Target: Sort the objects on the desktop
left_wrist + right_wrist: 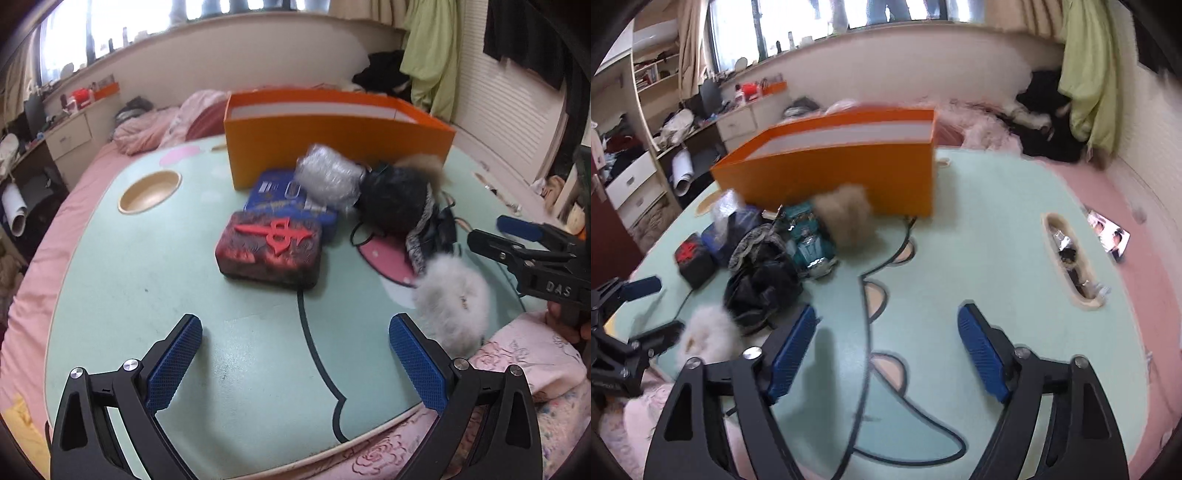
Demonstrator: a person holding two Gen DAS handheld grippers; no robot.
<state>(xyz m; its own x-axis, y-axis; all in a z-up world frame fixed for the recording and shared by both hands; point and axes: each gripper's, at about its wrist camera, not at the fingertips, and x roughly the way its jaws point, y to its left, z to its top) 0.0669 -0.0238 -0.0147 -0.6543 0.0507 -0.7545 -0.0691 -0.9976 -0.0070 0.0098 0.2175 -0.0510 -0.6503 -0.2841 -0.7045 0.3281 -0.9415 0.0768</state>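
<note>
Both claws are held wide apart with nothing between the blue pads: the left claw (295,363) over bare mint-green worktop (147,295), the right claw (886,354) likewise. An open orange box (332,147) is seen at the far side of the worktop. Just in front of it a cluster is piled: a red-and-black case (269,251), a blue tin (273,192), a silver bundle (328,177), dark fabric (761,284) and a teal toy car (809,243) (partly blurred). A white fluffy ball (450,295) lies nearest the right claw.
</note>
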